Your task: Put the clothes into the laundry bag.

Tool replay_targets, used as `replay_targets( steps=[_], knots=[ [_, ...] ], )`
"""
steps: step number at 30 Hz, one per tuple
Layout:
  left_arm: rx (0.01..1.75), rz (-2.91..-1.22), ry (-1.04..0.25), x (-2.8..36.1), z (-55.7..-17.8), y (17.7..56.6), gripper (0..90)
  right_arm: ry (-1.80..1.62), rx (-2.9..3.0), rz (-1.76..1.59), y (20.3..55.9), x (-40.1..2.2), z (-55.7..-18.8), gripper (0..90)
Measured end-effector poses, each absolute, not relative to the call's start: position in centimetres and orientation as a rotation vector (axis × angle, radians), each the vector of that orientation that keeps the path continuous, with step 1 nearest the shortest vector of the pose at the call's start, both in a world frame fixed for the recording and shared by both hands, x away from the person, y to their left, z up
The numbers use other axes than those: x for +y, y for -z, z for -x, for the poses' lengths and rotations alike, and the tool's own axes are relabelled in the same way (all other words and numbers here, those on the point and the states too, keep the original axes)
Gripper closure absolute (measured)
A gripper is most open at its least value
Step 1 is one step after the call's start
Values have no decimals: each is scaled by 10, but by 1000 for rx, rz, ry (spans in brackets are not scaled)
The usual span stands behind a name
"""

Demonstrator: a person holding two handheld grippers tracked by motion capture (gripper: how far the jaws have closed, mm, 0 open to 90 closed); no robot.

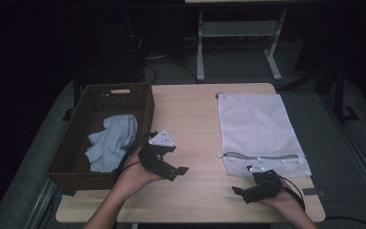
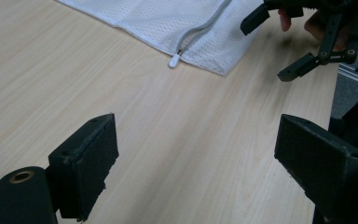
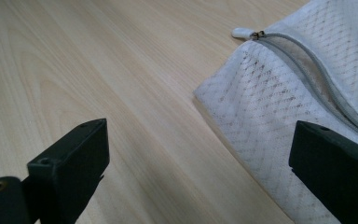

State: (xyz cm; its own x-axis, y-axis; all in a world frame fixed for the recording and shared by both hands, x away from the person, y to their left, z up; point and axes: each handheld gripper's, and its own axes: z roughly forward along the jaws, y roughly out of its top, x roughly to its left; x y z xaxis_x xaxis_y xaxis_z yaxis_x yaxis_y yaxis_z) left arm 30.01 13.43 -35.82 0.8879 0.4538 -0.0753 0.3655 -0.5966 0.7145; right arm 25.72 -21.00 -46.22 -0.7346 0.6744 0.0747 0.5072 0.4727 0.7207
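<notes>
Left gripper (image 1: 171,168) spread beside basket (image 1: 143,102) (pale cloth (image 1: 112,140) inside).

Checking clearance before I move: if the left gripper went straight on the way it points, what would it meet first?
Probably the white mesh laundry bag, near its zipper pull. The left gripper is open over bare table; depth is unclear.

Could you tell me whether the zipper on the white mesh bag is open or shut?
Shut: the zipper on the mesh bag runs closed, its pull at the end.

Dim room, grey floor (image 1: 24,157), white-legged desk frame (image 1: 238,38) (cables beside it) beyond wooden table (image 1: 186,109)
</notes>
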Motion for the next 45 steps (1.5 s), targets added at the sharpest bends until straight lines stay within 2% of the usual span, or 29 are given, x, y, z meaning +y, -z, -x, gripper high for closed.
replay_targets(
  steps=[17, 35, 45],
  knots=[
    [643, -2276, -247, 164, -323, 336, 129, -1114, 2477, -1010, 461, -211, -258, 43],
    [803, -2273, -393, 226, -345, 321, 130, -1101, 2479, -1005, 462, -210, -259, 48],
    [910, -2296, -471, 265, -370, 326, 129, -1095, 2480, -1003, 462, -210, -259, 52]
  ],
)
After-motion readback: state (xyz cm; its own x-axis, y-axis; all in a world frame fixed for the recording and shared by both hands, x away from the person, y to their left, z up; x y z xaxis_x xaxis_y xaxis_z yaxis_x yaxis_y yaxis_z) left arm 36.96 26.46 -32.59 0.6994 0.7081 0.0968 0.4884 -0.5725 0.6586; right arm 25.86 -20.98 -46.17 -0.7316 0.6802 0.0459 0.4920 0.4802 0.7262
